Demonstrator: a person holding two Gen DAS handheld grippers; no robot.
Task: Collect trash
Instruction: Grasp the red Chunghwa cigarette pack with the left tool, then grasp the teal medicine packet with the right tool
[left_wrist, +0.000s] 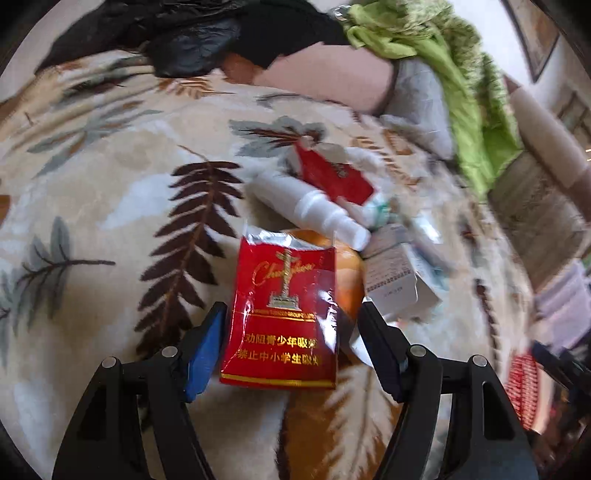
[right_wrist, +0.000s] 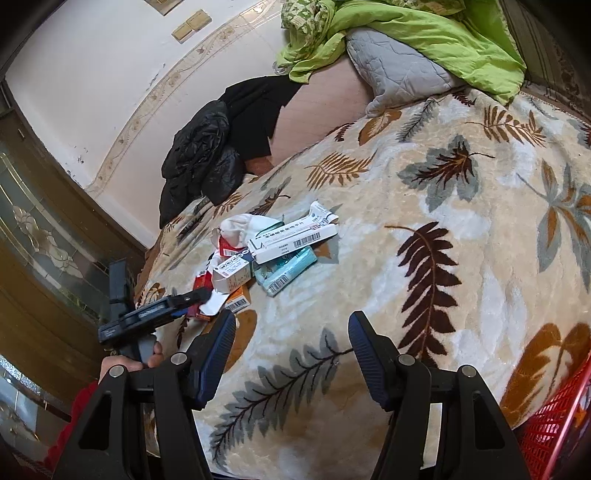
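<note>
1. The red pack (left_wrist: 280, 314) lay on the blanket (left_wrist: 110, 206) at the near edge of the trash pile (right_wrist: 266, 251), its long axis pointing away along my left gripper (left_wrist: 291, 343).
2. The left jaws stood spread, one on each side of the pack; neither pad pressed it.
3. My right gripper (right_wrist: 291, 354) hung with jaws spread and empty, well short of the pack.
4. I judged the left nearer: closing across the pack's width should take it.
</note>
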